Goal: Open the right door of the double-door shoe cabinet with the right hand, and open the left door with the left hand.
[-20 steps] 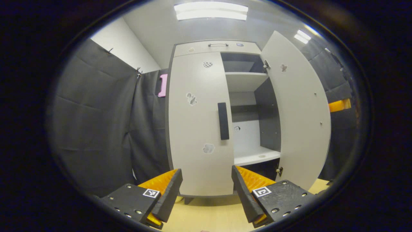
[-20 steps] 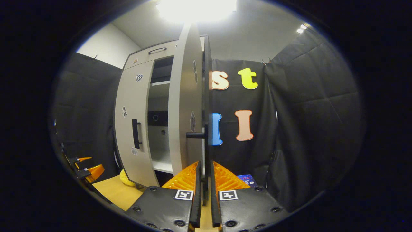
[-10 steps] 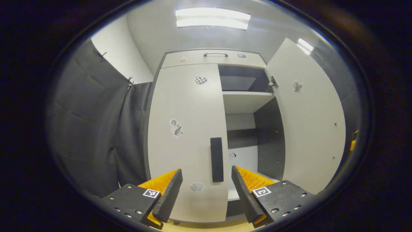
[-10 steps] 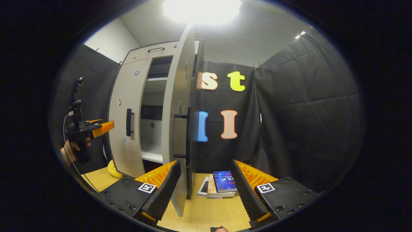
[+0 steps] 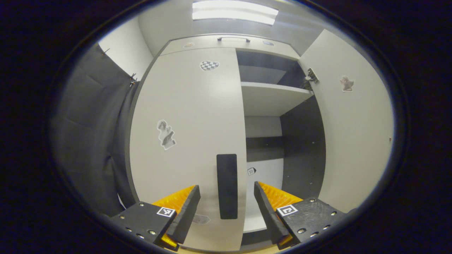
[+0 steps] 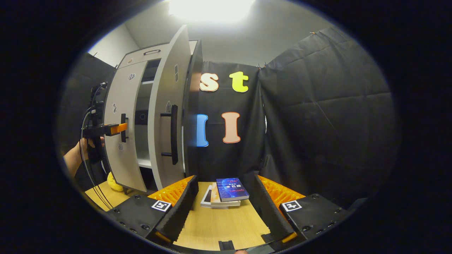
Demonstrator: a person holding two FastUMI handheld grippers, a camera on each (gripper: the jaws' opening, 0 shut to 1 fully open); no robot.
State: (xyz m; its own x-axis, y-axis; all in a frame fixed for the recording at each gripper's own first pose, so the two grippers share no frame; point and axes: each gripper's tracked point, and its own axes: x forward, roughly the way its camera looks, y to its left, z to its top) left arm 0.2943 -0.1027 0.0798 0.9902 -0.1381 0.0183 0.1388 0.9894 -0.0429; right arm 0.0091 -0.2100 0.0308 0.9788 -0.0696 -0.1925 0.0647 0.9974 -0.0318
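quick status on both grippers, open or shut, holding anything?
Left gripper: open, jaws either side of the left door handle, not gripping it.
Right gripper: open, holding nothing, clear of the opened right door.

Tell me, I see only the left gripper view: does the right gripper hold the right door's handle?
Observer: No. The right gripper is open and apart from the right door's handle.
Operator: What lies in front of it?
Observer: A stack of books on the table.
Operator: How does my left gripper look from there?
Observer: The left gripper, held by a hand, is level with the left door's handle.
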